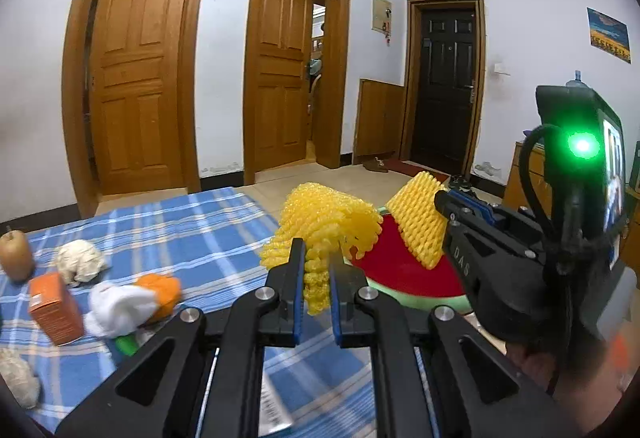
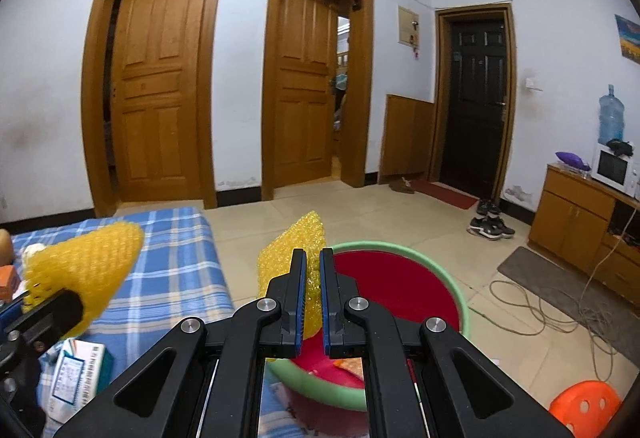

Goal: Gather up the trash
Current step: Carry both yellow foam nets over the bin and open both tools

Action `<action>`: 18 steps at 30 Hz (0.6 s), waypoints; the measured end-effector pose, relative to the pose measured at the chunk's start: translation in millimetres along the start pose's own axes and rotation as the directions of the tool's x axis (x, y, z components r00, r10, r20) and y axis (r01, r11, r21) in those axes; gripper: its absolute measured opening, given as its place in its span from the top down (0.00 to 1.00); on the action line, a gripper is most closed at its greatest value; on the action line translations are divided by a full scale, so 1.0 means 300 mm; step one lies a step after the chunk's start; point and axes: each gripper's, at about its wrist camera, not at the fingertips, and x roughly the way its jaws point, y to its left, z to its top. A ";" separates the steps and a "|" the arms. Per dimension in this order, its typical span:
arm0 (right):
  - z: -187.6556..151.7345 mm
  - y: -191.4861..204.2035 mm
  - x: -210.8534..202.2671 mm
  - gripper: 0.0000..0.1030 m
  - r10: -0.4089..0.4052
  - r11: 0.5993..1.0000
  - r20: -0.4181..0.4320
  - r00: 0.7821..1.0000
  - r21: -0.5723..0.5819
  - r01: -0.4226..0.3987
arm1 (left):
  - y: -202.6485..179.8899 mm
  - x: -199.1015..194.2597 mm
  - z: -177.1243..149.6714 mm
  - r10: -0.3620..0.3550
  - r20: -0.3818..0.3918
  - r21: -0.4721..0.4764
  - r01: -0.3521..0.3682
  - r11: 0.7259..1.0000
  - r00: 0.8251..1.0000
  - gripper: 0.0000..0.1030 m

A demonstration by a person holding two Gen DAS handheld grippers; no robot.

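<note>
Checked cloth (image 1: 192,230) meets tiled floor (image 2: 400,214), doors (image 1: 140,78) beyond.

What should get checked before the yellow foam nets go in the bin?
1. Left tongs shut on their yellow foam fruit net: ok.
2. Right tongs shut on the second yellow foam net: ok.
3. Round green-rimmed bin with the red liner is open, not covered: ok.
4. Right net is over the bin: looks about at its near rim, cannot tell.
5. Left net is over the bin: not ok, it looks short of the rim, by the edge of the blue checked cloth.
6. Trash left on the cloth: not ok, crumpled paper balls and an orange carton remain.
</note>
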 end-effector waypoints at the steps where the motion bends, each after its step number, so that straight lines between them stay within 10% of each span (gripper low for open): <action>1: 0.001 -0.007 0.003 0.94 -0.003 1.000 -0.003 1.000 0.002 0.003 | -0.015 0.011 0.004 -0.005 -0.002 0.002 0.005 1.000 1.000 0.89; 18: 0.008 -0.102 0.038 0.95 -0.088 0.995 -0.014 0.996 0.052 0.088 | -0.116 0.173 0.053 -0.068 -0.032 -0.040 0.067 0.997 0.997 0.89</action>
